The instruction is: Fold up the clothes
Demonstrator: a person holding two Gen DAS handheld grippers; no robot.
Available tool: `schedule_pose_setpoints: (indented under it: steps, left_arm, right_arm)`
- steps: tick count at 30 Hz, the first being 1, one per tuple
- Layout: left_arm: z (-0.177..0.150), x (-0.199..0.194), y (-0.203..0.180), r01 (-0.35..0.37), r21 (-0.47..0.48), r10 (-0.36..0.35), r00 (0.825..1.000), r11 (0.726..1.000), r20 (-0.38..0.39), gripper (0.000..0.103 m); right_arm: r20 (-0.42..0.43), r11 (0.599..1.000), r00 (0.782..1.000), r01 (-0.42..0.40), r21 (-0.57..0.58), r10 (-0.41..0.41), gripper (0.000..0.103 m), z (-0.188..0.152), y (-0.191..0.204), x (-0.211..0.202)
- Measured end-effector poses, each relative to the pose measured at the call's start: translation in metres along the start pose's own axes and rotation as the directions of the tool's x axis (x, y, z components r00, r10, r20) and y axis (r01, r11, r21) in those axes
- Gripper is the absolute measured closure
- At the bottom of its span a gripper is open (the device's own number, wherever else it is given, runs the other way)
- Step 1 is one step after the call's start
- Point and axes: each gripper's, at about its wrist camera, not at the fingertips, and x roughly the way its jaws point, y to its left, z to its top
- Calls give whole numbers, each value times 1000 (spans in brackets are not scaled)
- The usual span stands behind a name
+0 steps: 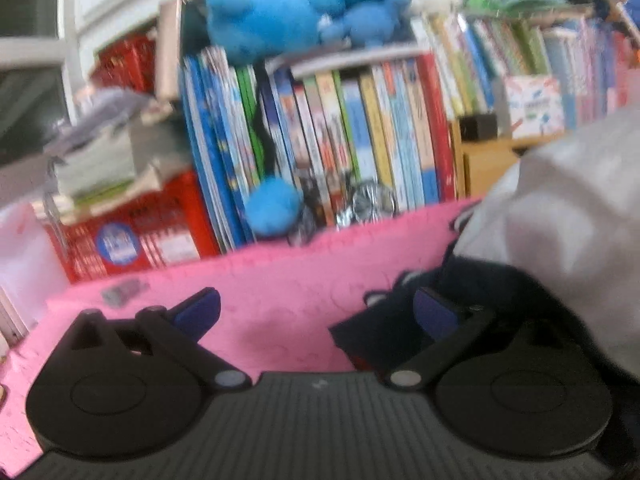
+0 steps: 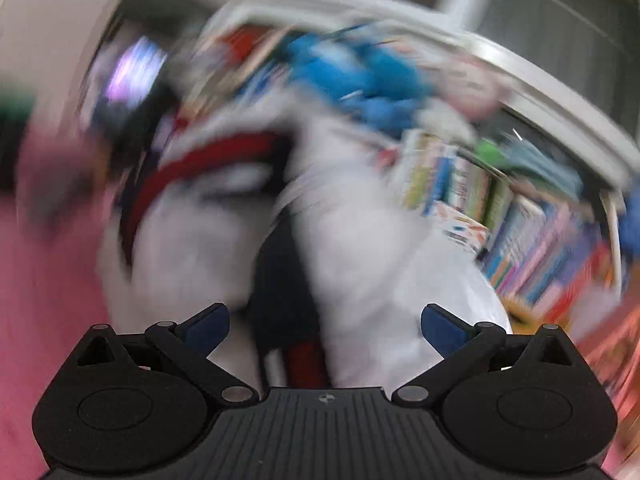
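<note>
Mid-fold or rearranging, hard to judge: white garment [image 2: 360,248] bunched on pink bench [image 1: 280,280]. Both hand-held grippers, left [image 1: 316,312] and right [image 2: 324,324], spread wide, grasping nothing.

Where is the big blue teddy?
In the left wrist view the blue plush toy sits top centre, on top of the row of upright books, behind the pink surface. One round blue part hangs down in front of the books.
</note>
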Motion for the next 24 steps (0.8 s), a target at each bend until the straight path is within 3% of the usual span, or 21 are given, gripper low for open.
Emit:
schedule_pose_setpoints:
  steps: [2, 4, 8, 11, 13, 14, 18, 20, 24]
  left_arm:
    - [6, -21, 14, 36, -47, -33, 997, 998, 65, 0]
    - [10, -47, 22, 106, -60, -97, 986, 992, 137, 0]
    - [18, -92, 24, 237, -17, -225, 941, 971, 252, 0]
    - [22, -125, 23, 329, 30, -320, 889, 944, 329, 0]
    - [14, -141, 8, 393, 107, -404, 845, 913, 349, 0]
    - [9, -145, -1, 406, 146, -431, 834, 902, 345, 0]
    - [-9, -141, -55, 371, 310, -459, 838, 875, 296, 0]
    - [-15, -133, -80, 364, 322, -455, 847, 874, 276, 0]
    - [-13, -109, -115, 257, 336, -363, 879, 906, 310, 0]
  right_arm:
    - [-33, 987, 998, 40, -158, -46, 3, -10, 23, 10]
    - [-6, 961, 988, 148, -232, -153, 10, -14, 32, 18]
    - [86, 950, 950, 306, -56, -301, 16, 6, -3, 4]
    - [170, 930, 914, 360, 75, -368, 15, 23, -32, -20]
    - [218, 916, 892, 371, 152, -397, 15, 32, -47, -34]
    - [233, 912, 885, 365, 189, -403, 13, 35, -55, -41]
    - [225, 896, 888, 330, 296, -401, 8, 35, -79, -54]
    - [201, 890, 894, 328, 316, -401, 8, 30, -83, -54]
    - [197, 888, 902, 301, 347, -383, 8, 20, -71, -66]
